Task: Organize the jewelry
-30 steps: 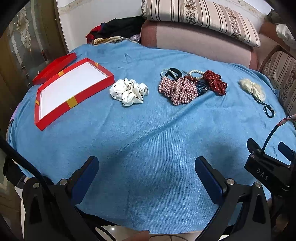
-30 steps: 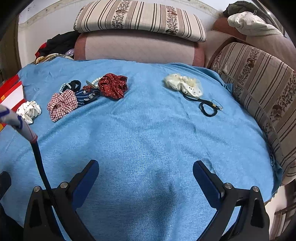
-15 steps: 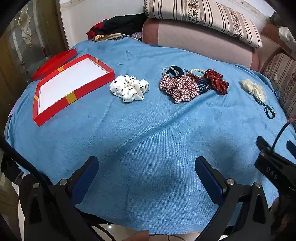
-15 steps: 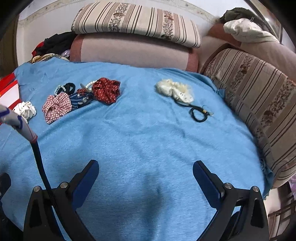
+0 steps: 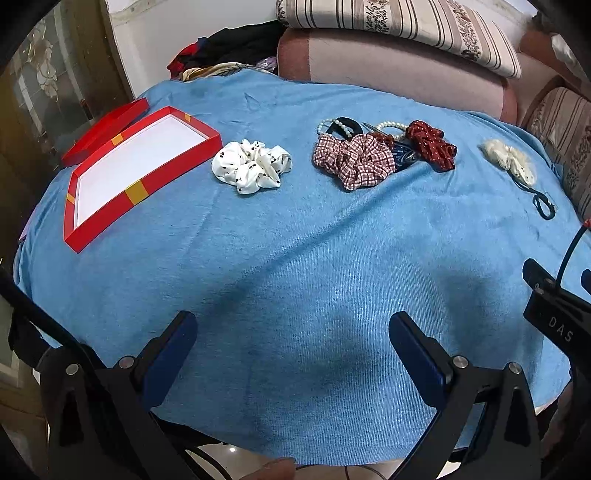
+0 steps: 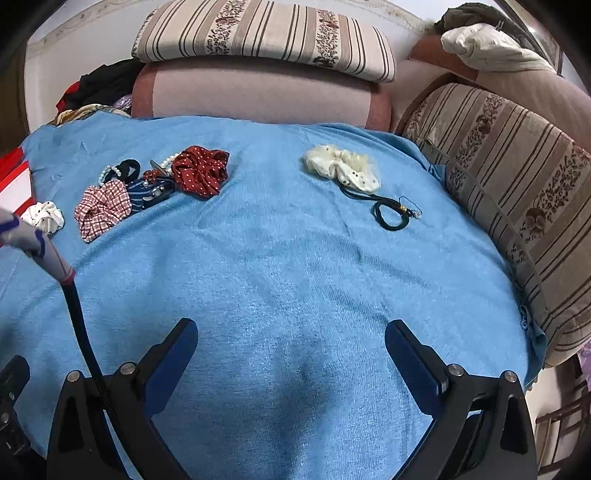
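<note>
An open red box point(image 5: 144, 188) with a white floor sits at the far left of the blue cloth, its lid point(image 5: 103, 129) behind it. A white dotted scrunchie point(image 5: 251, 166) lies beside it. A pile holds a plaid scrunchie point(image 5: 354, 162), a dark red dotted scrunchie point(image 5: 430, 144), pearl strands point(image 5: 332, 125) and a black band. A cream scrunchie point(image 6: 343, 168) and a black cord loop point(image 6: 391, 214) lie to the right. My left gripper point(image 5: 291, 332) and right gripper point(image 6: 290, 332) are open and empty over the near cloth.
The blue cloth point(image 6: 295, 277) covers a round surface. Striped cushions point(image 6: 258, 33) and a sofa arm point(image 6: 517, 177) stand behind and to the right. Clothes point(image 5: 229, 51) are heaped at the back left. A cable point(image 6: 74, 302) crosses the right wrist view.
Both grippers have shifted slightly; the items sit a little differently in each view. Both stay open and nothing on the cloth has moved.
</note>
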Demonstrator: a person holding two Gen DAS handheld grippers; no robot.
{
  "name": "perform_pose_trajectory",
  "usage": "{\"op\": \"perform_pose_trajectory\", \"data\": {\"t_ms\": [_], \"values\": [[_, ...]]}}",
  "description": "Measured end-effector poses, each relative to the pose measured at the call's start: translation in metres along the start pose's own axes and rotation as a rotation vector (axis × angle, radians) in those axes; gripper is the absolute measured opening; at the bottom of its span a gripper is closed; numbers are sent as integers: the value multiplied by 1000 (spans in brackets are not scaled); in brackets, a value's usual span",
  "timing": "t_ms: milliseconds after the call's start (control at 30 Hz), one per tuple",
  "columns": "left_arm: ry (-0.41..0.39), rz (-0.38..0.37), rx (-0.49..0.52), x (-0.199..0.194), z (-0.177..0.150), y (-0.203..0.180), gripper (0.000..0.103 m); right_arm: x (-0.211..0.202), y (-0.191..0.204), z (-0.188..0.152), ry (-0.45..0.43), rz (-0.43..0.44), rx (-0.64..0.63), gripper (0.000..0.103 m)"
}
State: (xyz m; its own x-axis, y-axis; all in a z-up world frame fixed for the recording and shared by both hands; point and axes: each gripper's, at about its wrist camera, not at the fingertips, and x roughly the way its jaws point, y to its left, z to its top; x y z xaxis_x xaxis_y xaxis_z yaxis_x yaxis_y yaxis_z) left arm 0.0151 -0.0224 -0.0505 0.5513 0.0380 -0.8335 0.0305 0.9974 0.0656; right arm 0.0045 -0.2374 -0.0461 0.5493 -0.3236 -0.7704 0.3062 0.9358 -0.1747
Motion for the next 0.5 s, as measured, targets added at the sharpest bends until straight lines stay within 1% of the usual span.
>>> {"op": "perform_pose_trajectory", "data": {"t_ms": [133, 267, 333, 433, 500], "values": [[-9, 5, -14, -4, -9, 2, 103, 2, -3, 2, 4, -3, 9, 103], [-13, -26, -25, -13, -27, 4, 103, 1, -6, 4, 0, -4, 22, 103], [-25, -23, -22, -19, -32, 5, 103, -1, -7, 4, -3, -3, 24, 103], [-70, -13, -34, -32, -34, 8, 103, -3, -6, 4, -8, -3, 21, 103], [-90, -56, -46, -39, -37, 11, 103, -6, -5, 4, -13, -2, 19, 103]]}}
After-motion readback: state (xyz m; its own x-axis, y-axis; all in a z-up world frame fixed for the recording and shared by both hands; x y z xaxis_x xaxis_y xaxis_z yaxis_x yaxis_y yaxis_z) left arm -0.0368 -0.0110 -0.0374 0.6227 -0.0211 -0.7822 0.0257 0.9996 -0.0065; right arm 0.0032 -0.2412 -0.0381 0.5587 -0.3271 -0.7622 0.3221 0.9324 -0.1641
